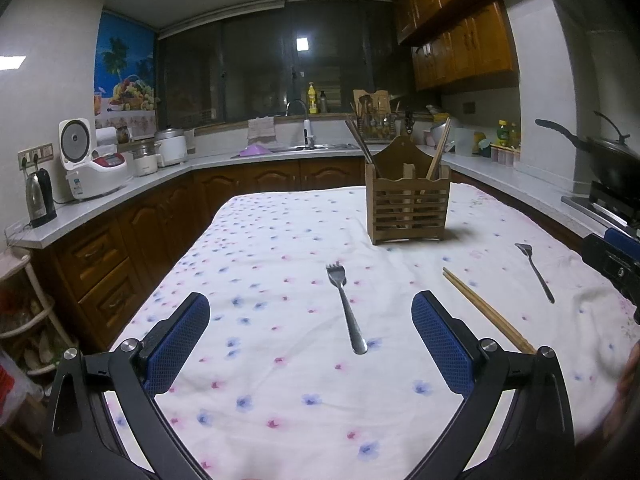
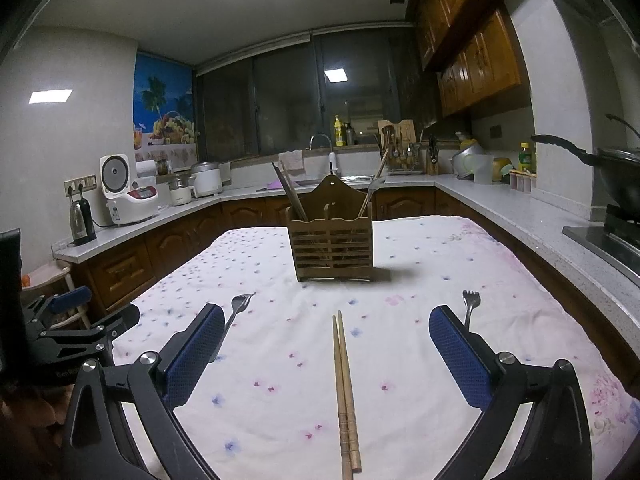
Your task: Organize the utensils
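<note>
A wooden utensil holder [image 1: 408, 204] [image 2: 330, 240] stands on the flowered tablecloth [image 1: 280, 240], with dark chopsticks and other long utensils sticking out of it. A steel fork [image 1: 346, 308] lies between the fingers of my left gripper [image 1: 312, 300], which is open above the cloth. A pair of wooden chopsticks [image 2: 344, 380] [image 1: 486, 310] lies between the fingers of my right gripper [image 2: 327, 313], also open. A second fork [image 1: 536, 272] [image 2: 470, 306] rests to the right of the chopsticks. In the right wrist view the first fork [image 2: 236, 312] shows beside the left finger.
Kitchen counters wrap around the table. A rice cooker [image 1: 96, 160] and kettle [image 1: 40, 196] stand on the left, a sink [image 1: 304, 146] at the back, a wok [image 1: 612, 160] on the stove at right. A shelf rack [image 1: 24, 312] stands at the table's left.
</note>
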`<state>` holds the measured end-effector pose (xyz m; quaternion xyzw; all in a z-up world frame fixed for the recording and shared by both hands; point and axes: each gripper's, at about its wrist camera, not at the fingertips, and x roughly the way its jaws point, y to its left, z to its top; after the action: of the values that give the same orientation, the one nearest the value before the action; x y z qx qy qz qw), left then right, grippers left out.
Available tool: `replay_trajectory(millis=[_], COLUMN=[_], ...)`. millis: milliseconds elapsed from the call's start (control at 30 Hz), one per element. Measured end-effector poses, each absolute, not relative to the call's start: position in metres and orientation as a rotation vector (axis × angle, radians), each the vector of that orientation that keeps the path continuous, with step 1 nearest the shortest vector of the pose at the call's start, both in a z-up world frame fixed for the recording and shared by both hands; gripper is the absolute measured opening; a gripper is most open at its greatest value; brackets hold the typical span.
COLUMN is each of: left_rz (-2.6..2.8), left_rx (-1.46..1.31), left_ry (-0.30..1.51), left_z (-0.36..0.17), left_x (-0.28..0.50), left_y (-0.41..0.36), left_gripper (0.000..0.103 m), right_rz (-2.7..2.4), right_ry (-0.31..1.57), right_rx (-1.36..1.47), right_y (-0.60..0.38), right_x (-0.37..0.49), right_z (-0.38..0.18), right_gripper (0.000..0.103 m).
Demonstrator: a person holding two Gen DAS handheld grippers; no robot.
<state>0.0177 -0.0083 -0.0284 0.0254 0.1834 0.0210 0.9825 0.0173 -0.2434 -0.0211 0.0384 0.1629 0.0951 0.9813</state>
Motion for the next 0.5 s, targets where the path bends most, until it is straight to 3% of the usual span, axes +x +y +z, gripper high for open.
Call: replay_trajectory(millis=[500], left_rz=[0.029], left_rx=[0.057], left_ry=[0.378], left_z=[-0.0313], left_x=[0.0225], left_y=[-0.0139], left_gripper=[0.103], right_rz=[0.195], right_ry=[0.333], right_rx=[0.083], right_y=[-0.2404], right_x=[0.0185], right_z=[-0.0192], right_gripper=[0.103])
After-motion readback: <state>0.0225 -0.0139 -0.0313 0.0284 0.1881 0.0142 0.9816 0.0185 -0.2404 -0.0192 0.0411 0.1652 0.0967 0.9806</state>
